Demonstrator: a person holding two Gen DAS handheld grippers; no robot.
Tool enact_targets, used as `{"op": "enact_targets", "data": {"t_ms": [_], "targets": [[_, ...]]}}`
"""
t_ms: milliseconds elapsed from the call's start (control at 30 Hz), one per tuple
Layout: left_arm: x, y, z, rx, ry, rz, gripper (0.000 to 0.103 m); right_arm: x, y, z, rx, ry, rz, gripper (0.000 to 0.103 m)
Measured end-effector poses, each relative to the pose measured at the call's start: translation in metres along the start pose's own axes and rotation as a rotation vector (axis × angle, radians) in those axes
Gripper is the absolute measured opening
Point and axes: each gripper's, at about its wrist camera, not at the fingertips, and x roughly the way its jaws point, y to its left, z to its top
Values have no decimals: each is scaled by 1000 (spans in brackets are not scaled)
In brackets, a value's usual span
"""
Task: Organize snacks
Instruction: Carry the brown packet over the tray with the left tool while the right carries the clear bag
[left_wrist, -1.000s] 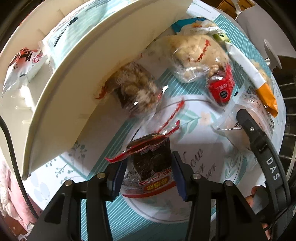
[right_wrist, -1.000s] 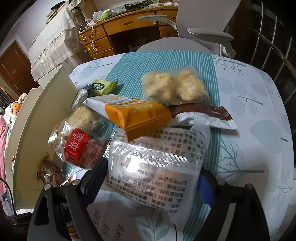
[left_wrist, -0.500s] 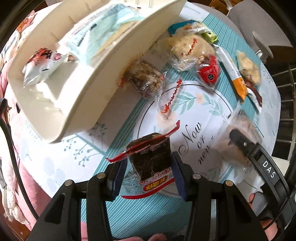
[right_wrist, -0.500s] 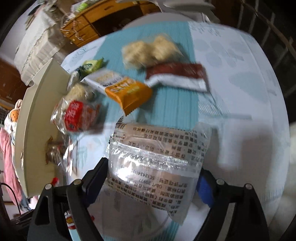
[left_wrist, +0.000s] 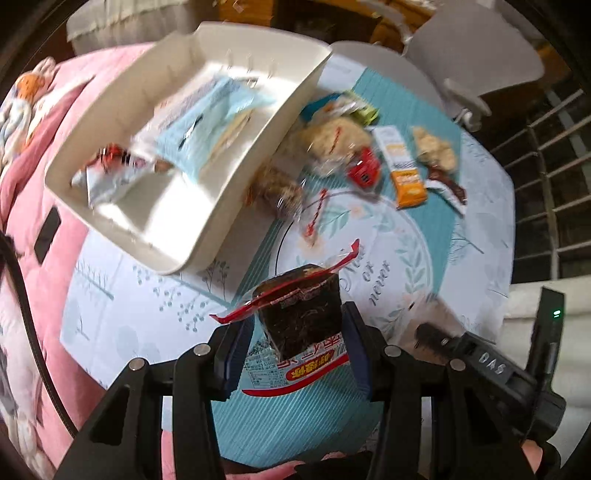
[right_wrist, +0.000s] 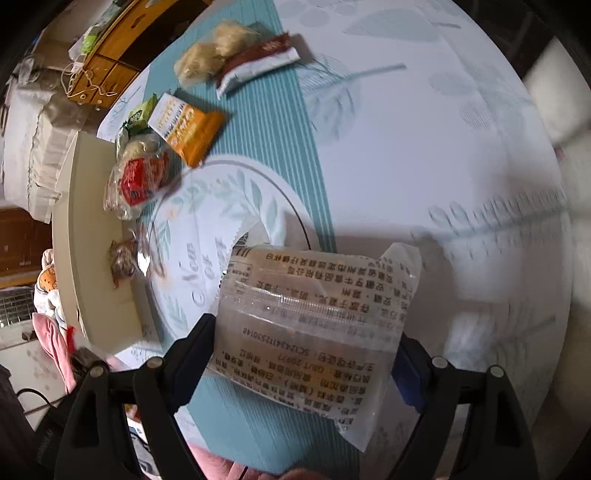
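Both grippers have come up and away from the table since a second ago, each carrying its packet along — the tabletop and tray now sit farther below the left one, and the right one has swung sideways off the snack pile. The left gripper (left_wrist: 301, 345) pinches a dark snack pack (left_wrist: 300, 314) with a red torn seal between its blue pads, held in the air over the teal-striped tablecloth (left_wrist: 291, 424). The right gripper (right_wrist: 303, 360) has its fingers set wide but pressed on both sides of a clear printed packet (right_wrist: 314, 325), lifted above the cloth. Cream divided tray (left_wrist: 236, 177) sits at the table's far left edge, holding a light-blue packet (left_wrist: 207, 125) in the far section and a red-and-white packet (left_wrist: 107, 166) nearer; its nearest compartment looks bare. On the cloth just beside the tray wall lie a brown crumbly snack in clear wrap (left_wrist: 277, 184) and a pale bun bag with a red label (left_wrist: 343, 147). Further right — an orange-and-white bar (left_wrist: 402, 170), a bag of pale puffs (left_wrist: 436, 151) and a brown wrapper (left_wrist: 447, 186), close together. A green packet (right_wrist: 138, 116) peeks out behind the bun bag. Pink bedding (left_wrist: 22, 206) lies left of the table, a grey chair (left_wrist: 480, 55) beyond it. Left view is blurred.
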Motion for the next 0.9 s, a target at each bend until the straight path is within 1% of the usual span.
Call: {"op": "enact_targets", "data": {"t_ms": [167,300,433,533,667,800,900], "targets": [[-26,15,0,46,-60,-55,47,-2,-1,-26,58,31,3,86],[-41,26,6,97,-141,-51,47,-4,1,-46,112,46,13,86],[-58,51,19,123,-167,-61,47,-6,12,-63,167,44,35,86],[-70,69,31,147,-190,-69,47,-7,31,-74,206,23,57,86],[-77,92,47,182,-212,-74,47,-14,57,-84,213,-16,77,86],[-77,115,64,198,-212,-69,47,-20,90,-93,198,-79,67,86],[-77,134,76,225,-213,-73,47,-22,108,-99,193,-123,61,86]]}}
